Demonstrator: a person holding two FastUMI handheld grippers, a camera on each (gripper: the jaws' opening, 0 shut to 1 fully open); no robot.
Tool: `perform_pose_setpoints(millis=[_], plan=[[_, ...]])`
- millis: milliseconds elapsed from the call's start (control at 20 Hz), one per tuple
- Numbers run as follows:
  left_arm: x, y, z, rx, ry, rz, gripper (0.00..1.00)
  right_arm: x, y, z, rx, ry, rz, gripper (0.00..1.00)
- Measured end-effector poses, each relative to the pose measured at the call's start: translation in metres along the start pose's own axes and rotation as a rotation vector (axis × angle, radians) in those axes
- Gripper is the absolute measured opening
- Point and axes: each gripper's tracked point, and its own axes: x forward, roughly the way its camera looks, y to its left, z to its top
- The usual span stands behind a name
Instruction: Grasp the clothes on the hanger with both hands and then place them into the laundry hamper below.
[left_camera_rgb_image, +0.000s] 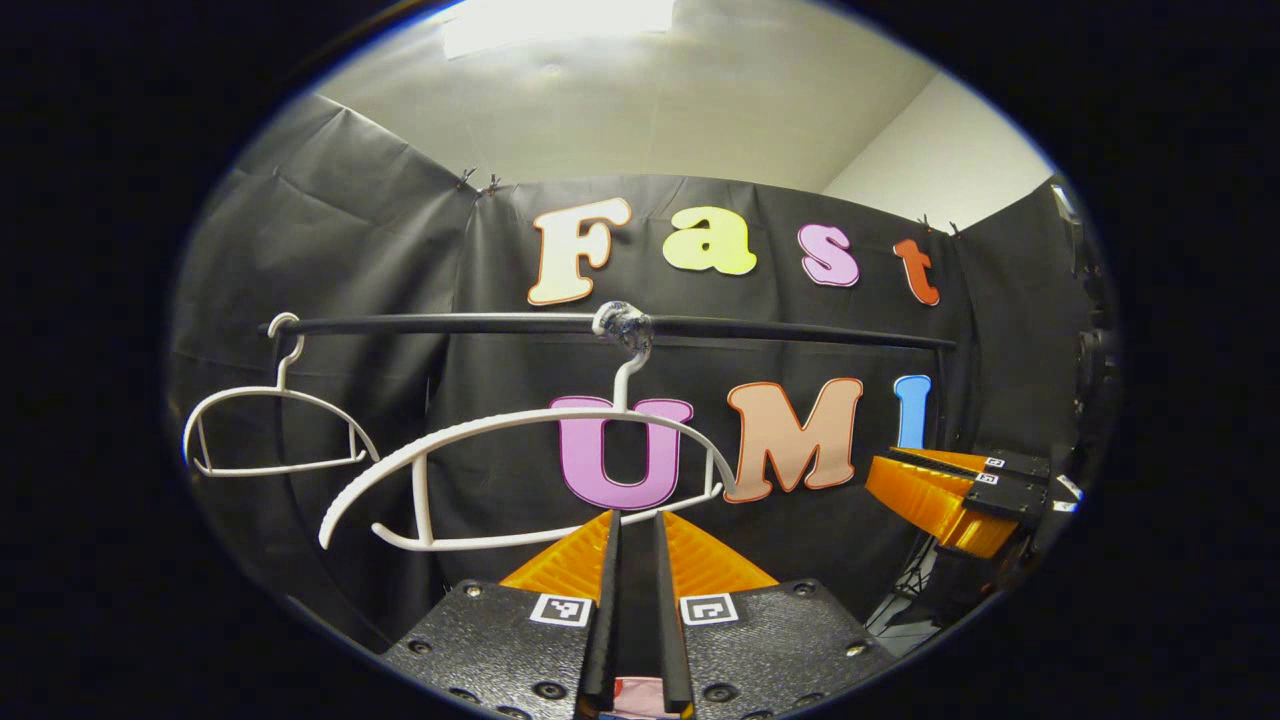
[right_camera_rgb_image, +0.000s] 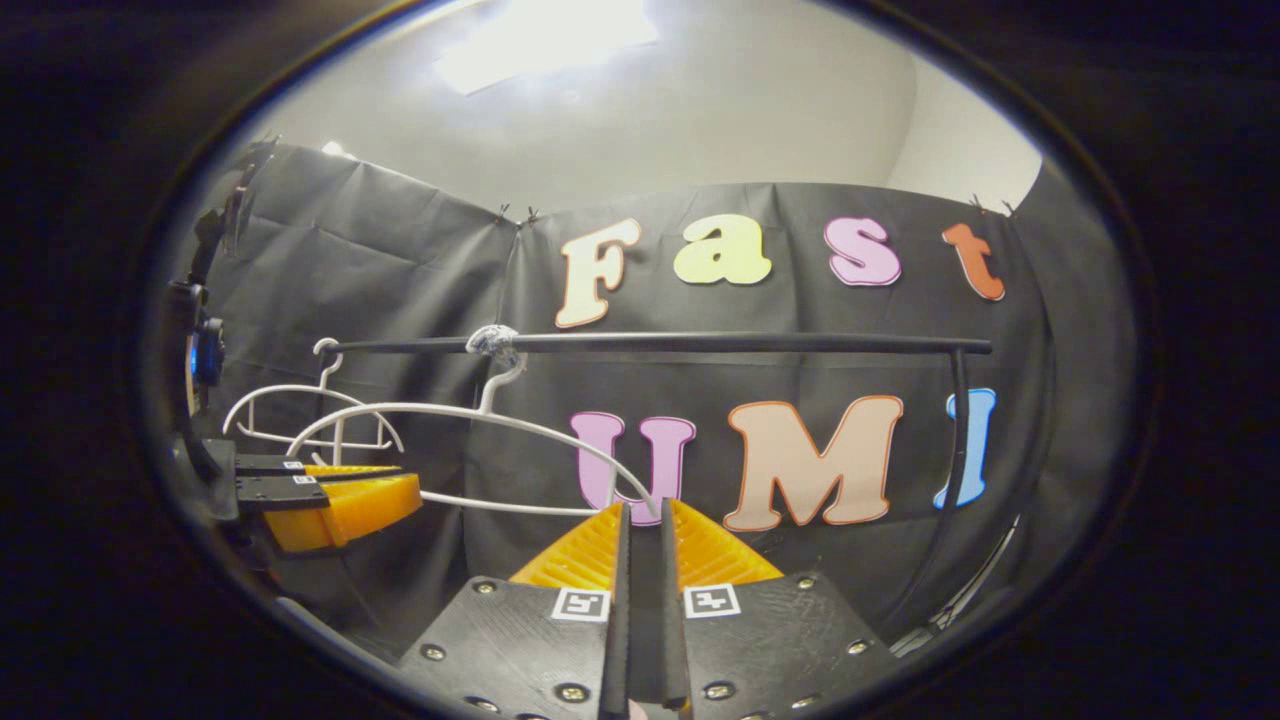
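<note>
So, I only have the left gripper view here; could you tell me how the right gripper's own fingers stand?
Observer: In the right gripper view, the right gripper has its fingers close together, with just a thin dark slit between them.
Operator: Thank you. Where do its tips point?
Observer: At the right end of the nearer white hanger, just in front of it.
Operator: And how does my left gripper look from that side?
Observer: The left gripper sits low on the left, below the farther white hanger, with its orange fingers together.
</note>
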Motion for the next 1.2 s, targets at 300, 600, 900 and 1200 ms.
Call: perform_pose_setpoints(millis=[300,600,900,1200], plan=[[0.000,-0.012,0.005,0.005,-0.017,-0.018,0.71,-0.007,-0.007,0.007,-0.003,-0.021,-0.008,0.43],[0.003,-0.018,0.008,0.011,-0.028,-0.023,0.97,-0.010,-0.019,0.009,-0.011,-0.015,-0.030,0.98],[0.014,-0.038,0.005,-0.013,-0.015,-0.069,0.98,-0.022,-0.053,0.014,-0.054,-0.018,-0.111,0.98],[0.029,-0.073,0.004,-0.004,-0.005,-0.121,0.98,-0.040,-0.088,0.017,-0.093,-0.024,-0.167,0.98]])
